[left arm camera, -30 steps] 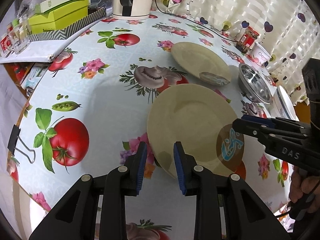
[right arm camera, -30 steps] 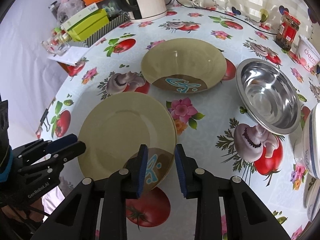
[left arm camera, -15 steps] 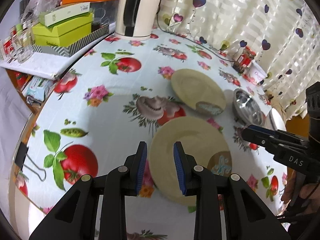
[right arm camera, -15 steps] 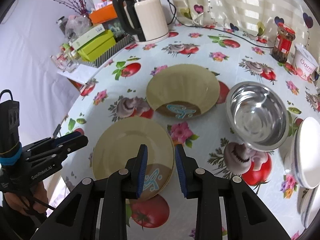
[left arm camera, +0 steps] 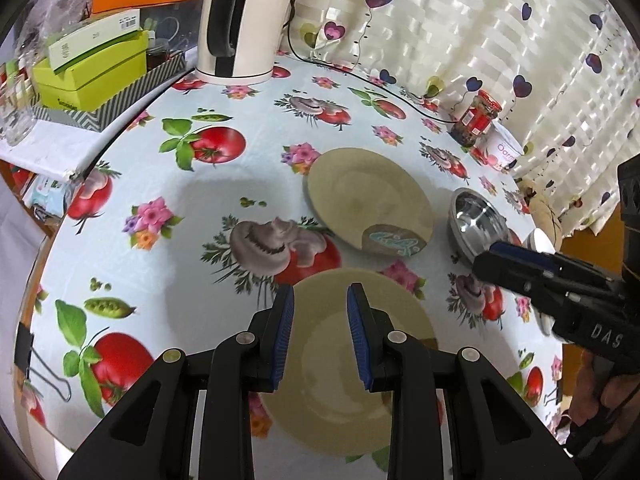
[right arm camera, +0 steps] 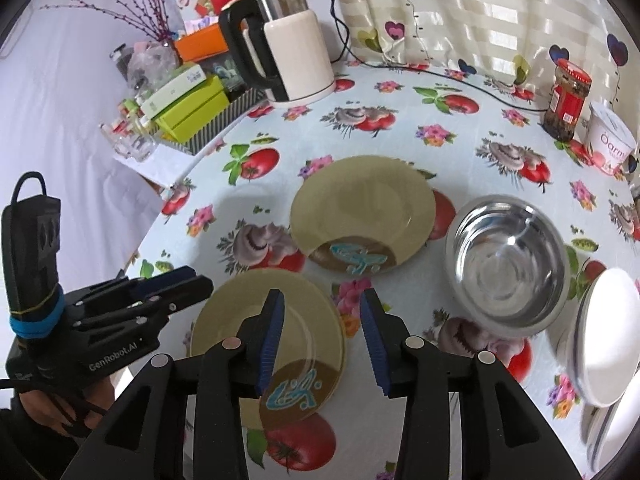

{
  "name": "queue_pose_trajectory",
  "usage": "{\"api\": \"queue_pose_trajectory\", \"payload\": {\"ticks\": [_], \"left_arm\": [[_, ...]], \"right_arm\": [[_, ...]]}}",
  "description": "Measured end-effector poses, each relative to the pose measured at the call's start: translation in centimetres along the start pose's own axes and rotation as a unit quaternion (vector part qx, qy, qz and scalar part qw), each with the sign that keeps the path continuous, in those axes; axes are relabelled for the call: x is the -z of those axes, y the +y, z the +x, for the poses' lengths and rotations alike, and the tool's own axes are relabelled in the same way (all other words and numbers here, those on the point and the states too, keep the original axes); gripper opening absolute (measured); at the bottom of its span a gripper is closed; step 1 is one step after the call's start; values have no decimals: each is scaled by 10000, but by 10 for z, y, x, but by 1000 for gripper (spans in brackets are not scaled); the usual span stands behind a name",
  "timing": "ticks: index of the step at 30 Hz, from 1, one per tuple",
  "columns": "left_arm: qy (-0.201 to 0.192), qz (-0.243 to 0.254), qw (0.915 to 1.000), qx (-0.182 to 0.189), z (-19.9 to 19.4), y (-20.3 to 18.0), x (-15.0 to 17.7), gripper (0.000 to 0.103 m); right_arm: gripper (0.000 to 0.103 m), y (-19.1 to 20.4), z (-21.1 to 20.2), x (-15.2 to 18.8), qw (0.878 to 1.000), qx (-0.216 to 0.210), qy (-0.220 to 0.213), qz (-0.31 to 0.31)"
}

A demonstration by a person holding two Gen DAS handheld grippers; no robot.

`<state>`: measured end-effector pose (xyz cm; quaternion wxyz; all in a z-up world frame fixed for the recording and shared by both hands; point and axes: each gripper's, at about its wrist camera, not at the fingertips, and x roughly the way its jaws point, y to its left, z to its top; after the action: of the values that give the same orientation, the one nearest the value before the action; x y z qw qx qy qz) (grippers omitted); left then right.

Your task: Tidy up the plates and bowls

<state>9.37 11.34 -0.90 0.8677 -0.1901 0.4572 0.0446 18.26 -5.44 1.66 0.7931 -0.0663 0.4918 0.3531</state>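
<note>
On the round table under a pale oilcloth (right arm camera: 460, 160) printed with tomatoes, mushrooms and flowers lie two shallow round olive-yellow ceramic plates, each glossy, with a brown patch at one rim bearing a turquoise squiggle. The near olive plate (right arm camera: 240, 320) sits flat just in front of the shiny stainless-steel bowl's (right arm camera: 508, 260) left side; the far olive plate (right arm camera: 360, 204) lies just left of that steel bowl, apart from it. Both brown patches face the near table edge. One steel bowl stands upright; right of it rests a white bowl (right arm camera: 604, 332) with a dark rim stripe, tilted on its side, with more white crockery below it, too cropped to count.

Above the near plate hovers the left gripper (left arm camera: 320, 336), its blue-padded jaws parted narrowly with nothing between them. The right gripper (right arm camera: 322, 340) hangs over that plate's right rim, its jaws opening, gripping nothing. Far beyond the steel bowl stand one white electric kettle (right arm camera: 296, 60) and one red-lidded jar (right arm camera: 568, 100).
</note>
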Motion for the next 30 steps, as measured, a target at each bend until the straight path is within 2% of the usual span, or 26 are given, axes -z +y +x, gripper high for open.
{"api": "queue_pose_trajectory", "payload": {"ticks": [9,18,30], "left_arm": [[196,229,9995,15,18,-16,-25,28],[311,283,9991,100,37,-35,-40,28],[401,132,9989,196,56,-27,-55,28]], "right_arm": [[39,-28,-18,-33,9989,154,-340,285],[39,-50,-21,-45,9989,278,-290,257],[39,-58,-9,-71,9993,240,-263,106]]}}
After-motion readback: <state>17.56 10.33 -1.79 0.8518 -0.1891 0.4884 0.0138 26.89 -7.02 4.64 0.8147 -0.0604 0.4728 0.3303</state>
